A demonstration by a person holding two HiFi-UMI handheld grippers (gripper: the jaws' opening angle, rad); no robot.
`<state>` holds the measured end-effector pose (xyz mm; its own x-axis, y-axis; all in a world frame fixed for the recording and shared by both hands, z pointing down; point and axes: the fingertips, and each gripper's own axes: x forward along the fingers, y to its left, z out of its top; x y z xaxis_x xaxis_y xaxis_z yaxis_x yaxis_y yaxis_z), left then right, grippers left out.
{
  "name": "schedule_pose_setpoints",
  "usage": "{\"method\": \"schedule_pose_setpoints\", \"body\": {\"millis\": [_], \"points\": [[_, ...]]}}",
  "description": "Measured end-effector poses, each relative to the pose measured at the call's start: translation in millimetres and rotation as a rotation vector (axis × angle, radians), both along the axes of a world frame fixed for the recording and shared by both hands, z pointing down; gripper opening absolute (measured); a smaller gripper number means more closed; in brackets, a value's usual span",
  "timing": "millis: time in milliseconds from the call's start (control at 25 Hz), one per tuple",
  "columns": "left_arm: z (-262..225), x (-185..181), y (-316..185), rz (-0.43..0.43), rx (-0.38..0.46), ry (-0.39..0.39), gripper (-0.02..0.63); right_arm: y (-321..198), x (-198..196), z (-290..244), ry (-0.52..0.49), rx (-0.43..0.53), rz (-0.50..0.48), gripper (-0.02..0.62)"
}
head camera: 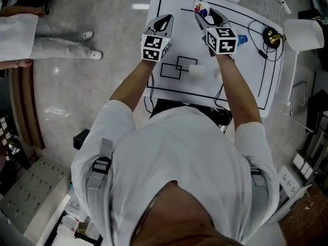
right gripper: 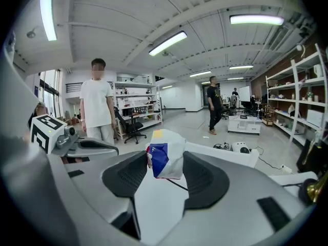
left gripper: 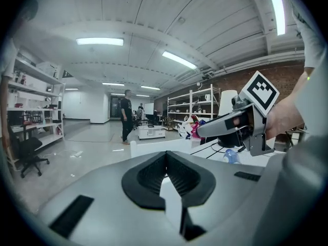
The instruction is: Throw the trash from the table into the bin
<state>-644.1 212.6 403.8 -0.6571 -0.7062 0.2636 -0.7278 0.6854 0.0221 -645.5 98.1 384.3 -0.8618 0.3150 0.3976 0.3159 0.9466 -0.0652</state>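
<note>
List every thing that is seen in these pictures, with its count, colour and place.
table: one, white with black lines, before the person.
wrapper: one, white, blue and red, in the right tool.
tissue wad: one, white, on the table's middle.
plastic piece: one, blue, on the table by the right tool.
bystander: one, in white, on the floor at left.
left tool: one, grey, shut, empty.
right tool: one, grey, shut on the wrapper.
</note>
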Motion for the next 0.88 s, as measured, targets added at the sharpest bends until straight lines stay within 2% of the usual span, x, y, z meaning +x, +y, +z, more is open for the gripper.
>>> {"method": "schedule_pose_setpoints", "body": {"millis": [200, 400, 680, 880], "points": [[-20, 32, -32, 0.066, 0.032, -0.030, 0.009, -31, 51, -32, -0.063, 0.002, 0.071, 0.222], [-39, 76, -70, 0.142, 0.066, -0.049, 0.009, -70, 118, -54, -0.108, 0.002, 0.159, 0.221], [-56, 151, -139, 0.284, 0.102, -0.065, 0.009, -145, 242, -67, -0.165, 0.002, 0.345, 0.219], [-61, 219, -192, 0.382, 0.114, -0.055, 0.009, -191, 340, -68, -0.172, 0.008, 0.457, 0.219]]}}
